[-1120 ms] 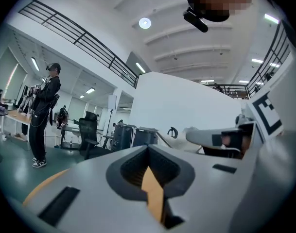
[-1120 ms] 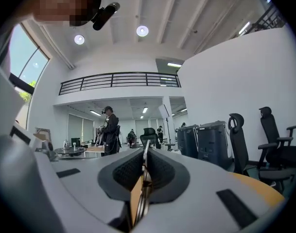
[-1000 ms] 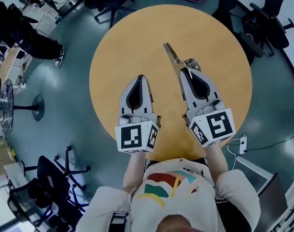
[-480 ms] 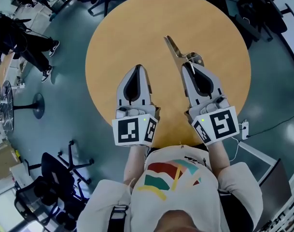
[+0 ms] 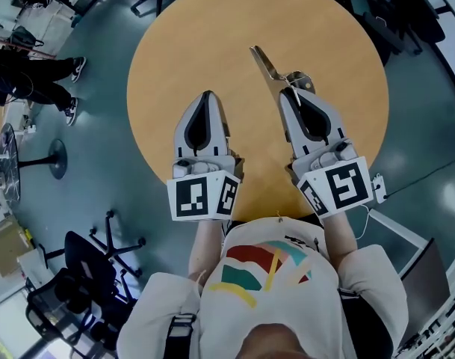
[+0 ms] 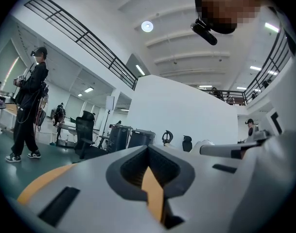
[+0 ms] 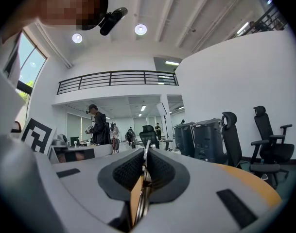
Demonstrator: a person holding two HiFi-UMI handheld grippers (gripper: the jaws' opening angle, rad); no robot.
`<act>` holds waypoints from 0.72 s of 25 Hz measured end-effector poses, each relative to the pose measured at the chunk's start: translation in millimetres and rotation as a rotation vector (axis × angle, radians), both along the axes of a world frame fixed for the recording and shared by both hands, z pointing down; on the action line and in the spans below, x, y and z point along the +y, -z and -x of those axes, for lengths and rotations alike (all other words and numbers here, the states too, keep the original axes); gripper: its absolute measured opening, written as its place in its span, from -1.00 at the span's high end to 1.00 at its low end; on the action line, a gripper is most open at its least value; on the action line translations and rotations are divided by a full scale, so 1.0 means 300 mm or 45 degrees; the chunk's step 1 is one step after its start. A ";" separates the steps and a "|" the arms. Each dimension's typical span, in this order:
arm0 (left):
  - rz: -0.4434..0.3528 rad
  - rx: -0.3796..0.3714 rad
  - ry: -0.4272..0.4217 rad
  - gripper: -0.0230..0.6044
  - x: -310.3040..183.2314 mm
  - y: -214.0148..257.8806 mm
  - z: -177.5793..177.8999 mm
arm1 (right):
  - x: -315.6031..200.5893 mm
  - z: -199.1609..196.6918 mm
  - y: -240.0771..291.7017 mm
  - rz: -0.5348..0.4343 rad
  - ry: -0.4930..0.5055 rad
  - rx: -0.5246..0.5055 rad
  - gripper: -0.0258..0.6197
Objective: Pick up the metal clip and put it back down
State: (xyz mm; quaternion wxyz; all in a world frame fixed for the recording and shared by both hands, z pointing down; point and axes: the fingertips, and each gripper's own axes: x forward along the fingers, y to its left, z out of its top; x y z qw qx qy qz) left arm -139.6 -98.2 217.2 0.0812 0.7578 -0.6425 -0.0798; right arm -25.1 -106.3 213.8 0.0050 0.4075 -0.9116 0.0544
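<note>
Clip [image 5: 267,69], thin shiny metal, round tan tabletop [image 5: 190,43]

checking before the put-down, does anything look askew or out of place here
Nothing stands out. The metal clip is clamped in the right gripper, poking out past its jaws over the round table. The left gripper is shut and empty beside it.

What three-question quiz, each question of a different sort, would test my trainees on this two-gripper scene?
1. True or false: the left gripper holds the long silver metal clip.
2. Choose one: the right gripper has its fingers A) wide open, B) shut on the clip, C) shut on nothing.
3. Short answer: over the round tan wooden table, does the clip stick out towards the person or away?
Key: 1 false; 2 B; 3 away.
</note>
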 end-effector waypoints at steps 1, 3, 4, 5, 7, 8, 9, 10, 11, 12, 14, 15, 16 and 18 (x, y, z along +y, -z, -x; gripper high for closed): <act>0.003 -0.003 -0.003 0.79 -0.008 -0.008 0.000 | -0.011 0.001 -0.017 0.015 0.006 -0.002 0.83; 0.018 -0.013 -0.008 0.79 -0.025 -0.041 -0.002 | -0.034 0.000 -0.077 0.064 0.019 -0.002 0.83; 0.034 -0.017 -0.010 0.79 -0.030 -0.063 -0.004 | -0.042 -0.004 -0.120 0.099 0.025 0.003 0.83; 0.052 -0.020 -0.012 0.79 -0.034 -0.087 -0.006 | -0.048 -0.009 -0.169 0.141 0.029 0.013 0.83; 0.089 -0.030 -0.012 0.79 -0.053 -0.139 -0.015 | -0.066 -0.028 -0.282 0.237 0.036 0.037 0.82; 0.112 -0.036 -0.011 0.79 -0.066 -0.168 -0.021 | -0.076 -0.038 -0.343 0.289 0.042 0.047 0.83; 0.139 -0.040 -0.011 0.79 -0.075 -0.198 -0.026 | -0.078 -0.046 -0.406 0.348 0.051 0.057 0.83; 0.169 -0.043 -0.010 0.79 -0.076 -0.228 -0.030 | -0.072 -0.051 -0.472 0.411 0.060 0.065 0.83; 0.197 -0.045 -0.009 0.79 -0.072 -0.259 -0.029 | -0.058 -0.053 -0.539 0.477 0.068 0.069 0.83; 0.220 -0.046 -0.009 0.79 -0.062 -0.288 -0.027 | -0.039 -0.052 -0.605 0.540 0.073 0.068 0.82; 0.263 -0.046 -0.012 0.79 -0.037 -0.342 -0.021 | 0.006 -0.046 -0.724 0.660 0.080 0.048 0.83; 0.283 -0.045 -0.017 0.79 -0.028 -0.366 -0.021 | 0.026 -0.045 -0.774 0.714 0.080 0.033 0.83; 0.301 -0.045 -0.024 0.79 -0.023 -0.387 -0.023 | 0.042 -0.047 -0.817 0.762 0.078 0.018 0.83; 0.329 -0.047 -0.038 0.79 -0.027 -0.418 -0.028 | 0.062 -0.052 -0.884 0.832 0.069 0.004 0.83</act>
